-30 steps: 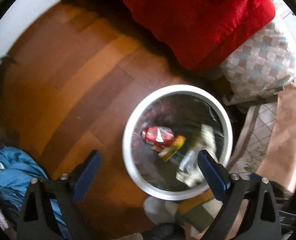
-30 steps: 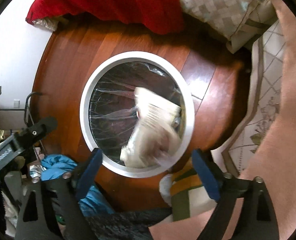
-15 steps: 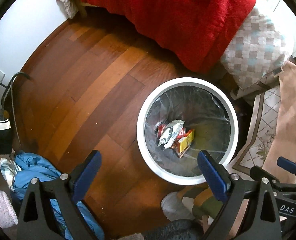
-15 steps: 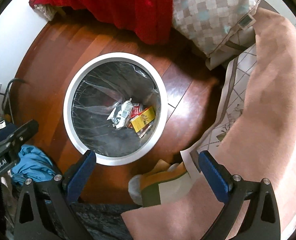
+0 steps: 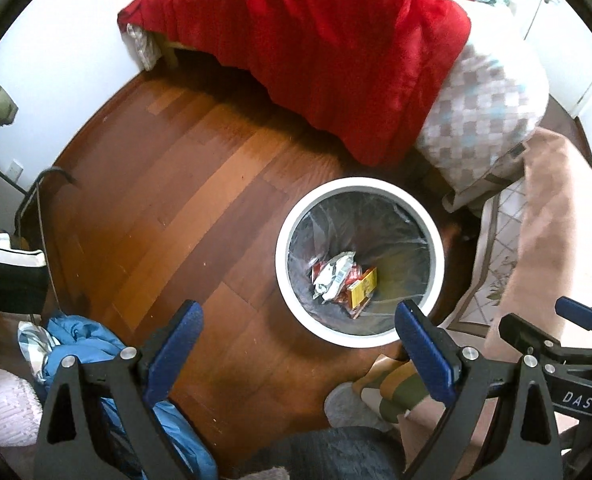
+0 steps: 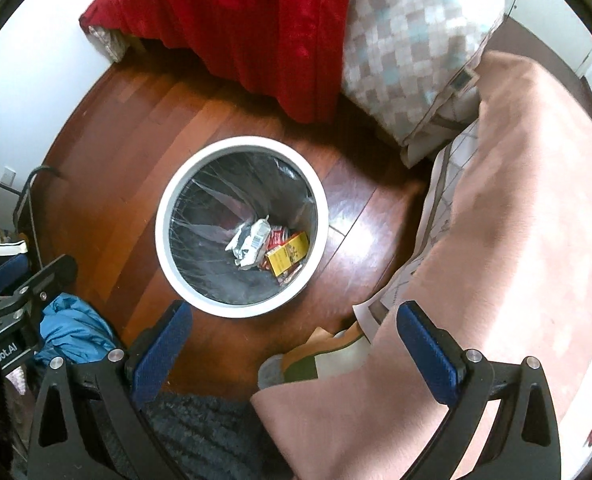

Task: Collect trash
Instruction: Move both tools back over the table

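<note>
Wood floor [image 5: 168, 216] is filling both views, with a red blanket [image 5: 335, 60] and a checked pillow [image 5: 483, 116] hanging off a bed far ahead of the grippers. Both grippers are pointing steeply down at the floor from well above it. The left gripper [image 5: 296, 340] is hanging with its blue fingers [image 5: 180, 336] spread wide and holding nothing; the bin [image 5: 284, 256] is sitting just ahead of it, toward its right finger. The right gripper [image 6: 292, 340] is likewise gaping and empty, with the bin [image 6: 164, 248] ahead and toward its left finger. Inside the bin, at the bottom of a clear liner, the trash is lying together: a silver wrapper [image 6: 252, 240], a yellow packet [image 6: 288, 258] touching it, and a red piece [image 6: 278, 236] between them. Blue cloth [image 5: 84, 344] is bunching beside the left gripper's left finger, and a pink rug [image 6: 507, 240] is spreading under the right gripper's right finger.
</note>
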{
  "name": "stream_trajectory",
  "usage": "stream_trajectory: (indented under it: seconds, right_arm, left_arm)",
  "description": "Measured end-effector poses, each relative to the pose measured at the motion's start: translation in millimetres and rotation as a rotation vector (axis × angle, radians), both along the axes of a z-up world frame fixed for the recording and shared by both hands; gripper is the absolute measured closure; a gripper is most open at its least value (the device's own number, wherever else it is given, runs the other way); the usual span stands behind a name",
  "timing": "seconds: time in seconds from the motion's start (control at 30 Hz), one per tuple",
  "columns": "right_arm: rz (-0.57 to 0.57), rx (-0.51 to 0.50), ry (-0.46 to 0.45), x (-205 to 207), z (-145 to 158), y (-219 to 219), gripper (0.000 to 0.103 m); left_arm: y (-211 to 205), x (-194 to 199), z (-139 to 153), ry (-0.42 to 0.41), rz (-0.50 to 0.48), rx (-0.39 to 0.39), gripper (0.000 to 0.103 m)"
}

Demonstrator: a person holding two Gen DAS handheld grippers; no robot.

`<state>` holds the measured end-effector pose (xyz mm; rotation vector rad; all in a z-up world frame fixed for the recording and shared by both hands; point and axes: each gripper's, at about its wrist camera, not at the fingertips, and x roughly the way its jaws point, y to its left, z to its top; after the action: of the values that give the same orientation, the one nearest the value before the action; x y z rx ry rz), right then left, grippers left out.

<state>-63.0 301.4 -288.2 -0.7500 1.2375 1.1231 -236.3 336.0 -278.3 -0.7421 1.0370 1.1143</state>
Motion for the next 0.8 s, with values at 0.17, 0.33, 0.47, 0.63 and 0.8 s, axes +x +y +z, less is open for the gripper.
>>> stream_trajectory:
  seconds: [0.17, 0.33, 0.47, 0.63, 0.8]
  right_arm:
    - [-0.019, 0.084, -0.003, 2, 43, -26, 0.0]
    - [-0.047, 0.174, 0.031, 6, 89, -59, 0.0]
    - [-0.082, 0.254, 0.076, 15, 124, -90, 0.0]
    - [-0.174, 0.34, 0.161, 46, 159, -147, 0.0]
    - [-0.303, 0.328, 0.132, 105, 162, -221, 0.0]
  left_arm:
    - [-24, -2, 40, -0.023, -0.026, 0.063, 0.005]
    - [-53, -1, 81, -0.058, -0.038, 0.124, 0.005]
    - [-76, 5, 109, -0.062, -0.038, 0.16, 0.005]
    - [-111, 40, 127, -0.08, -0.096, 0.2, 0.005]
    - [-150, 112, 108, -0.093, -0.2, 0.16, 0.005]
